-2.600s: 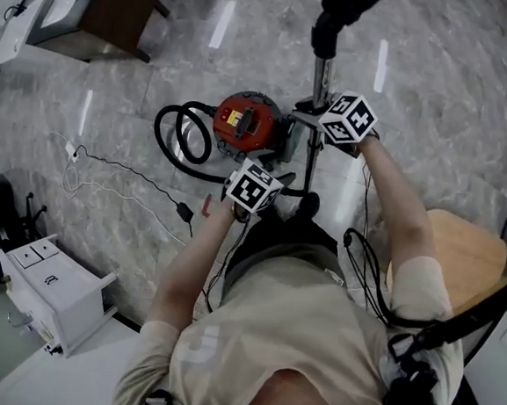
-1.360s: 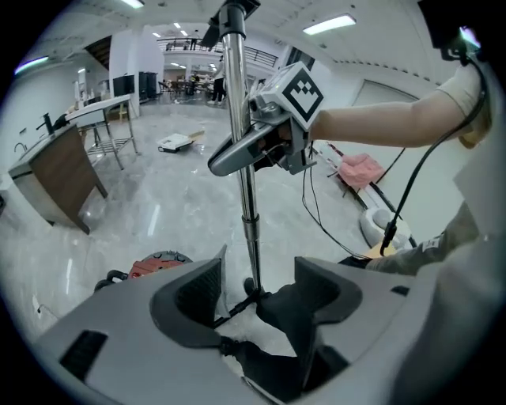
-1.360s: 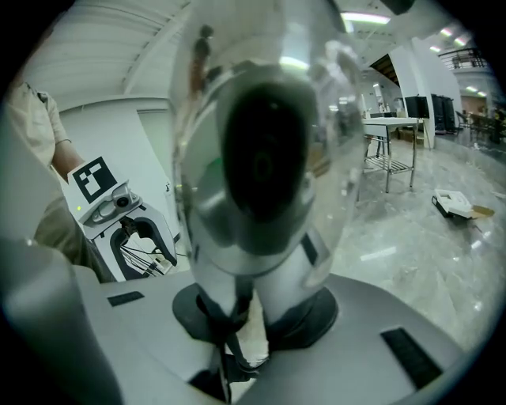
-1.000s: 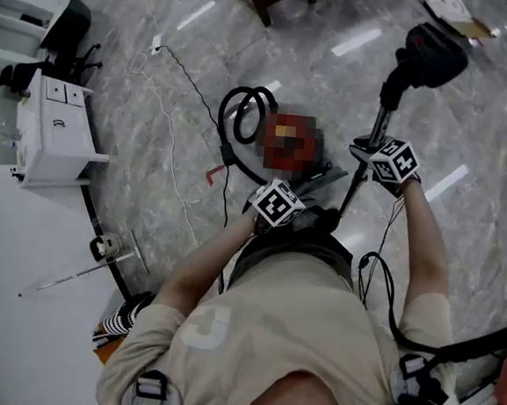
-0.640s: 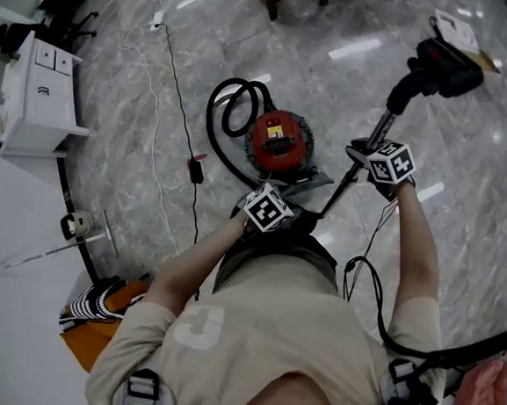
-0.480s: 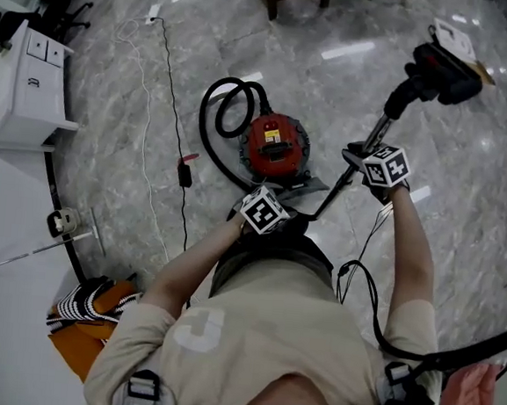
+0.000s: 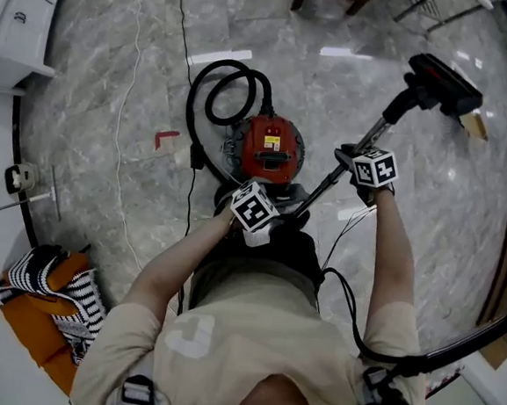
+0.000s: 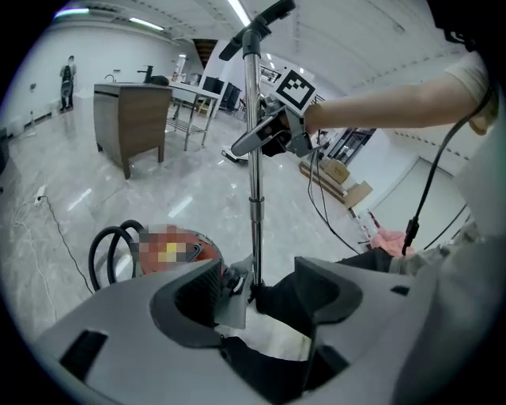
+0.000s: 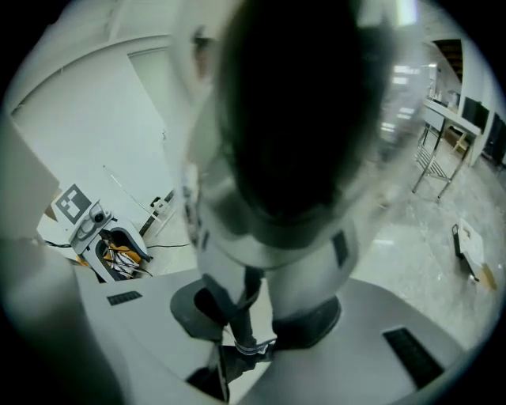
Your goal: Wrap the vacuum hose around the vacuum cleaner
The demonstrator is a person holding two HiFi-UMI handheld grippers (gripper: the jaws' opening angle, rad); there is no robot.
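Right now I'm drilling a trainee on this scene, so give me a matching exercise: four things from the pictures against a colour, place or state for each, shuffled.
Things:
1. vacuum cleaner
2. hose
3. wand
4. left gripper

Descriptions:
A. clamped in the right gripper
B. red
C. jaws apart
D. lying in loops on the floor beside the cleaner

Pairs: 1-B, 2-D, 3-A, 4-C.
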